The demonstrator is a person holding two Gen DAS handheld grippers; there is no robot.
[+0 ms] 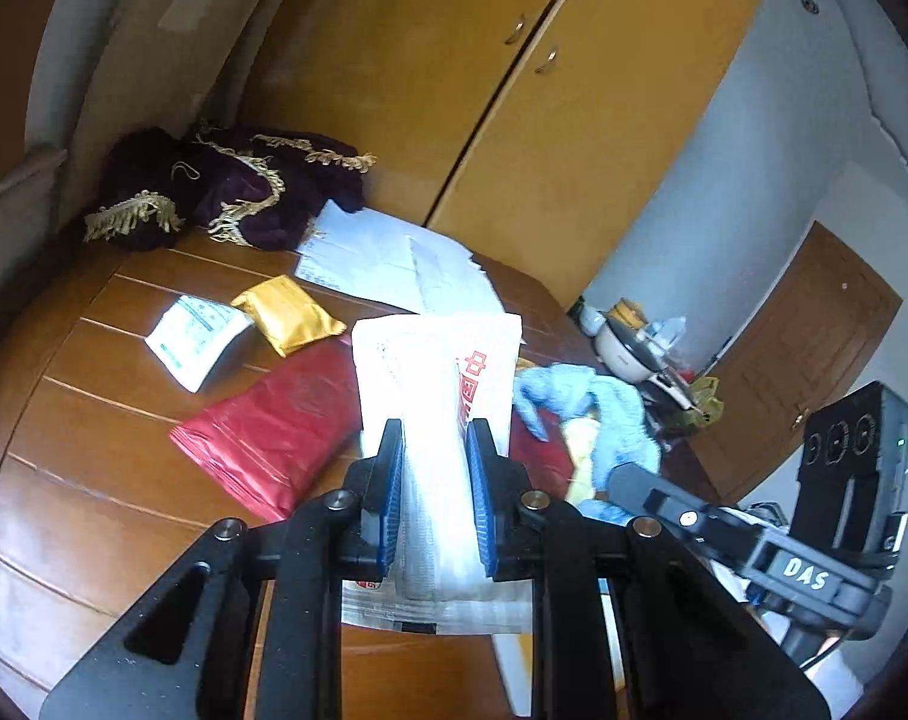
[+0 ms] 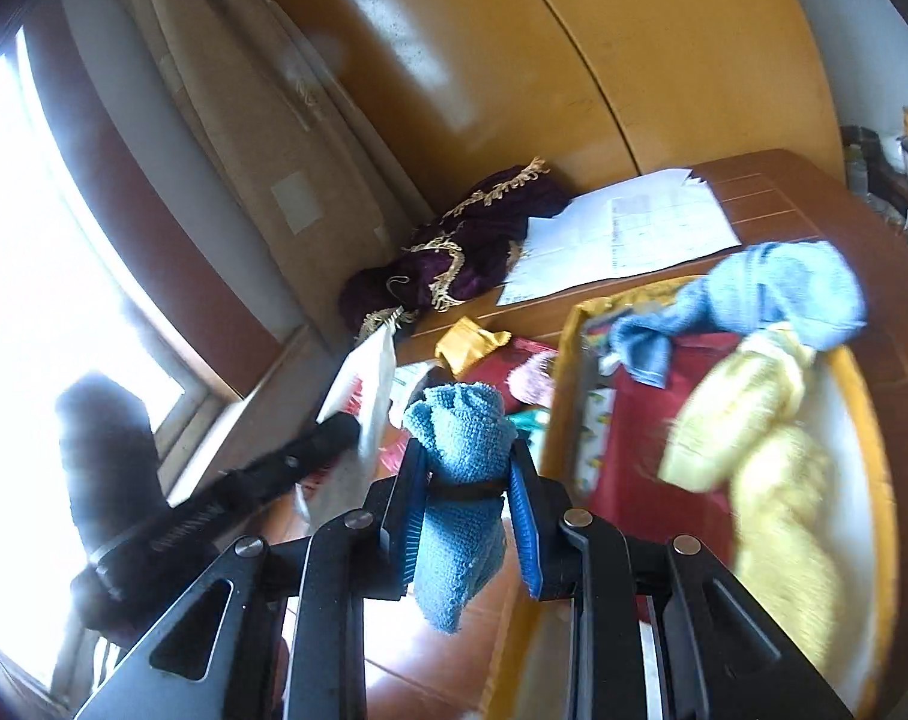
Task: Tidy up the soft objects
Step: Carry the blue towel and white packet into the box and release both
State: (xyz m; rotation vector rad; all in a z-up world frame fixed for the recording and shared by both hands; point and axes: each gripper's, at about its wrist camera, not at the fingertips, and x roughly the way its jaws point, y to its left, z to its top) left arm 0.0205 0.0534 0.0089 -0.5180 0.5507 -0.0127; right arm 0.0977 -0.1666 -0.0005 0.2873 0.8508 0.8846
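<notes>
My left gripper [image 1: 434,438] is shut on a white soft packet with red print [image 1: 435,384], held above the wooden table [image 1: 93,420]. My right gripper [image 2: 467,456] is shut on a teal-blue cloth bound with a black band [image 2: 463,480]; it hangs between the blue pads. To its right a tray with a yellow rim [image 2: 874,420] holds a rolled yellow towel [image 2: 766,456] and a light blue towel [image 2: 778,288]. In the left wrist view the light blue towel [image 1: 586,402] lies just right of the packet, and the right gripper's body shows at lower right.
A red packet [image 1: 273,426], a gold packet [image 1: 288,312], a white-green packet [image 1: 195,336] and loose papers [image 1: 387,258] lie on the table. A dark purple fringed cloth [image 1: 225,186] sits at the far corner. Yellow wardrobe doors [image 1: 514,90] stand behind. A window [image 2: 45,240] is at left.
</notes>
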